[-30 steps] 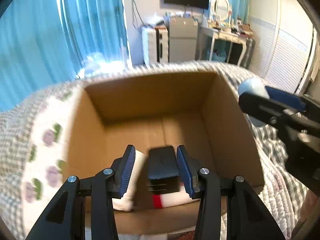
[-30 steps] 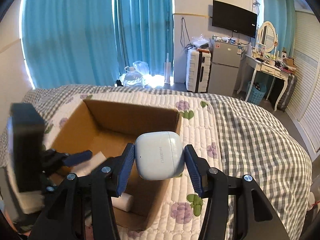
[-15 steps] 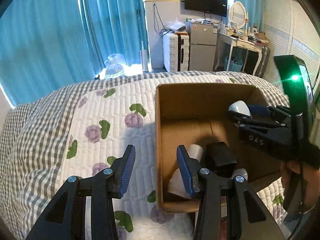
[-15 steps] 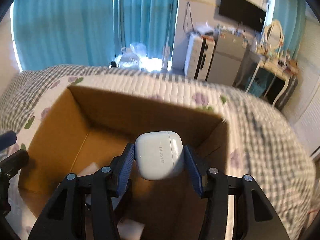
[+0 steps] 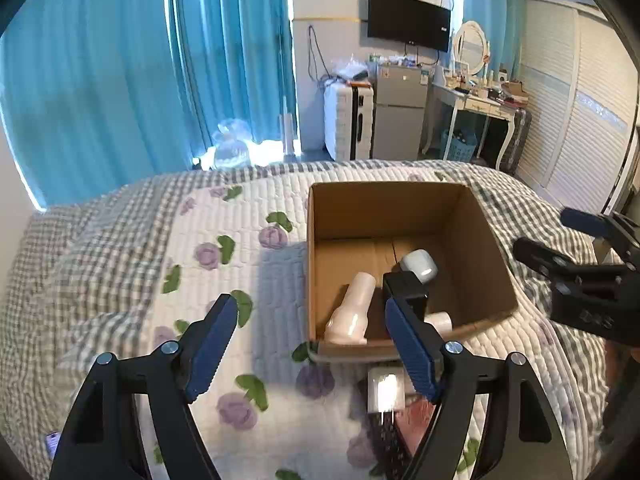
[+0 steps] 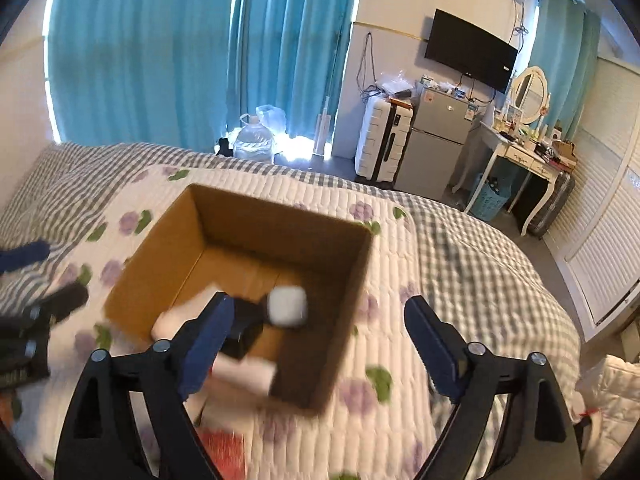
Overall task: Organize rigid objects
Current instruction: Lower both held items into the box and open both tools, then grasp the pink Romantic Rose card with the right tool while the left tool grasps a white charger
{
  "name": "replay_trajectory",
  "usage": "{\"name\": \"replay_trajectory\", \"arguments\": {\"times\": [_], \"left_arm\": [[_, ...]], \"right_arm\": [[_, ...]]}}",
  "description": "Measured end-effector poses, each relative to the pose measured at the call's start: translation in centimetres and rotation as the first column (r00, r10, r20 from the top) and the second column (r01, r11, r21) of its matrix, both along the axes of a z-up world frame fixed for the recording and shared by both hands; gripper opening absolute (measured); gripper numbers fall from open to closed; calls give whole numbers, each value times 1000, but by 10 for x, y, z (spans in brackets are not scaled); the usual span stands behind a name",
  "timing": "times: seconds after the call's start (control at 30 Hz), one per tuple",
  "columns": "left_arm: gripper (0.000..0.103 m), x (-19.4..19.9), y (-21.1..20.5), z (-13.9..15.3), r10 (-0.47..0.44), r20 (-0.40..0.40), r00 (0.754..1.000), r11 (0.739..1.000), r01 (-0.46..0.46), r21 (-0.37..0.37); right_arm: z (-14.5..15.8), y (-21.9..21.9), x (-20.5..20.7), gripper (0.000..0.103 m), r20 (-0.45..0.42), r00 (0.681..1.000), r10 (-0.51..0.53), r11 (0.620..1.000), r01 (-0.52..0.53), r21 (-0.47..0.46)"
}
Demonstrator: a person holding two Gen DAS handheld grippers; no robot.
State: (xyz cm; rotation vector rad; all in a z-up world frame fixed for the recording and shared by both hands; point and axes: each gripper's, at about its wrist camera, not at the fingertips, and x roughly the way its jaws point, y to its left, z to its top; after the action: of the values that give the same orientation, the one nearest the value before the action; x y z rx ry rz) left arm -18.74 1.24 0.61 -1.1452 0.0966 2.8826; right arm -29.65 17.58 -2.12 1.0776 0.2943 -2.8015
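An open cardboard box (image 5: 384,204) (image 6: 240,216) stands on the quilted bed. Inside lie a white earbud case (image 5: 419,265) (image 6: 287,305), a black box-shaped object (image 5: 408,292) (image 6: 244,332) and a cream tube-shaped object (image 5: 354,306). My left gripper (image 5: 310,346) is open and empty, in front of the box's near left corner. My right gripper (image 6: 316,344) is open and empty, above the box's near right corner; it also shows at the right edge of the left wrist view (image 5: 576,256).
A small white object (image 5: 385,394) and a red item (image 5: 416,420) (image 6: 222,452) lie on the quilt in front of the box. A white bag (image 6: 612,384) lies at the right. Beyond the bed stand a suitcase (image 6: 382,142), a fridge and a dressing table.
My right gripper has opened and the earbud case now lies in the box. My left gripper has opened wider and pulled back to the left of the box.
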Motion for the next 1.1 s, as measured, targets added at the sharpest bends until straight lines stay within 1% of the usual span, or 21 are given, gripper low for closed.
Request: {"name": "replay_trajectory", "arguments": {"times": [0.03,0.07,0.13,0.2,0.27,0.37,0.43,0.5,0.63,0.7,0.8,0.9,1.0,1.07,1.1], "left_arm": [[88,9,-1,2,1,-10,1000,1000,-1,-5],[89,13,-1,4,4,-14,1000,1000,-4,-8],[90,30,-4,-1,9,-16,1000,1000,-9,-13],[90,39,-9,-10,16,3,1000,1000,-16,-11],[92,49,-16,-28,28,32,999,1000,-28,9],[93,58,-24,-56,35,71,997,998,-39,47],[93,60,-29,-77,67,96,993,996,-71,44],[93,60,-33,-91,82,107,991,995,-88,49],[93,60,-38,-122,99,141,985,994,-106,41],[93,61,-38,-131,96,154,983,994,-102,30],[93,60,-37,-141,88,168,982,996,-90,5],[93,61,-34,-144,76,173,982,997,-76,-9],[93,63,-32,-144,83,177,981,997,-82,-12],[93,62,-33,-144,79,180,981,997,-80,-1],[93,62,-33,-143,79,181,980,997,-81,1]], "right_arm": [[3,3,14,90,1,1000,0,1000,0,-3],[5,6,27,92,6,1000,-3,1000,3,-9],[4,11,50,95,15,1000,-6,1000,6,-25],[-4,10,70,97,19,1000,1,999,-1,-36],[-20,9,86,99,28,1000,5,999,-3,-45],[-55,-2,101,101,73,997,31,998,-26,-64],[-82,-13,101,101,122,991,49,996,-40,-77],[-105,-23,97,101,164,984,70,994,-55,-93],[-150,-42,86,100,232,969,80,996,-68,-61],[-167,-46,82,98,268,960,79,996,-63,-67],[-181,-49,76,97,303,949,87,994,-62,-91],[-195,-54,67,94,339,936,92,993,-63,-96],[-206,-50,61,94,370,923,106,987,-51,-155],[-207,-46,62,88,379,918,115,982,-48,-184],[-207,-45,64,76,383,913,140,975,-59,-214]]}}
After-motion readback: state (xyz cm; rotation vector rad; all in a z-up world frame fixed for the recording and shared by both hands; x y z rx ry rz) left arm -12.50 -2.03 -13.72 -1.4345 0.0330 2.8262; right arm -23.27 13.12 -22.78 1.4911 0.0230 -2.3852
